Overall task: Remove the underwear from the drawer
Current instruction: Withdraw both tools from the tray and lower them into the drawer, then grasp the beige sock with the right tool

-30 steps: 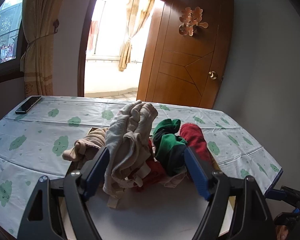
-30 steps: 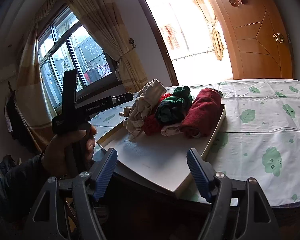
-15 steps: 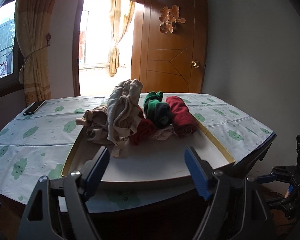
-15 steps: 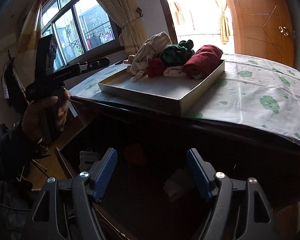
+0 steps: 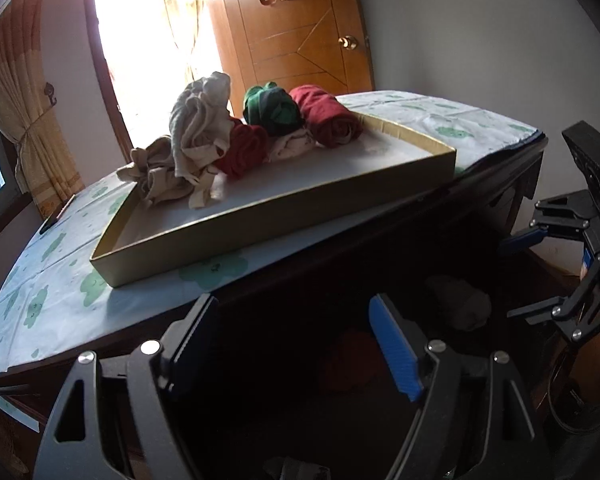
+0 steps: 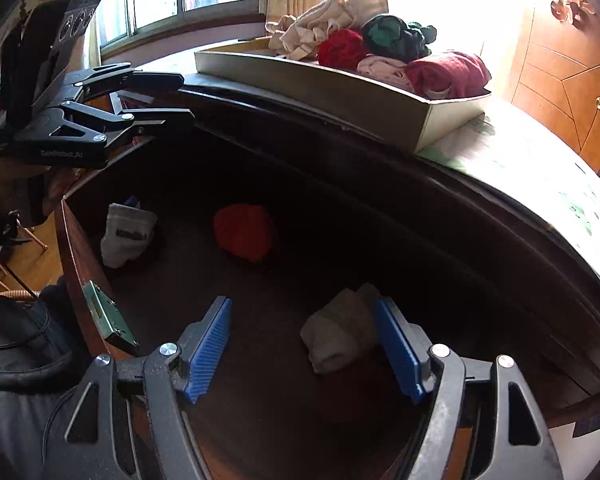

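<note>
Grippers (image 6: 302, 346) agape – drawer (image 6: 100, 304) holds rolls (image 6: 244, 236).

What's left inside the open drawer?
Three rolled pieces lie in the drawer: a white roll at its left end, a red roll mid-floor, a grey roll nearest the right gripper. The back, under the tabletop, is too dark to see.

Three rolled underwear (image 6: 244, 236) in drawer (image 6: 84, 264)

Doorway (image 5: 156, 28) blown out, glare at top. Drawer (image 6: 284, 216) interior deep in shadow. Fisheye bends edges, corners vignetted.
</note>
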